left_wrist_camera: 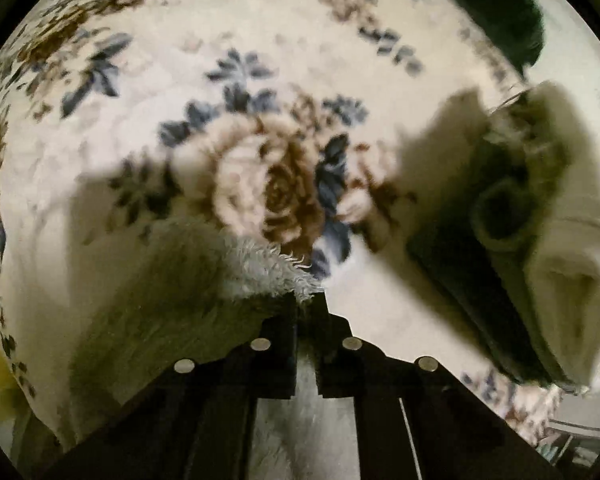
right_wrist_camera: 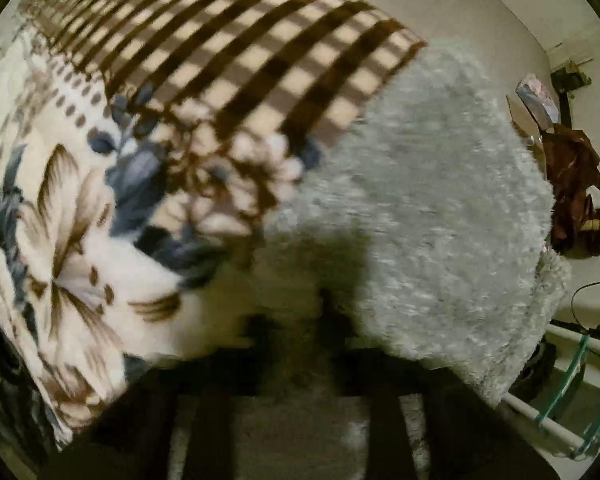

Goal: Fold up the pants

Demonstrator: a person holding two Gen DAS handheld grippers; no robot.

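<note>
The pants are pale grey and fluffy. In the left wrist view a fuzzy edge of them [left_wrist_camera: 260, 268] is pinched between my left gripper's [left_wrist_camera: 306, 300] black fingers, which are shut on it above the floral blanket [left_wrist_camera: 140, 120]. In the right wrist view the pants [right_wrist_camera: 432, 208] spread wide over the blanket's right side, blurred by motion. My right gripper [right_wrist_camera: 300, 332] is dark and blurred at the bottom, with fluffy fabric running between and under its fingers; it looks shut on the pants.
A stack of folded clothes, dark green and cream [left_wrist_camera: 512, 220], lies at the right of the left wrist view. A dark green cloth [left_wrist_camera: 500, 4] sits at the top right. The blanket has a brown checked part [right_wrist_camera: 240, 52]. A glass shelf [right_wrist_camera: 572, 400] and a brown bag [right_wrist_camera: 572, 184] stand beside the bed.
</note>
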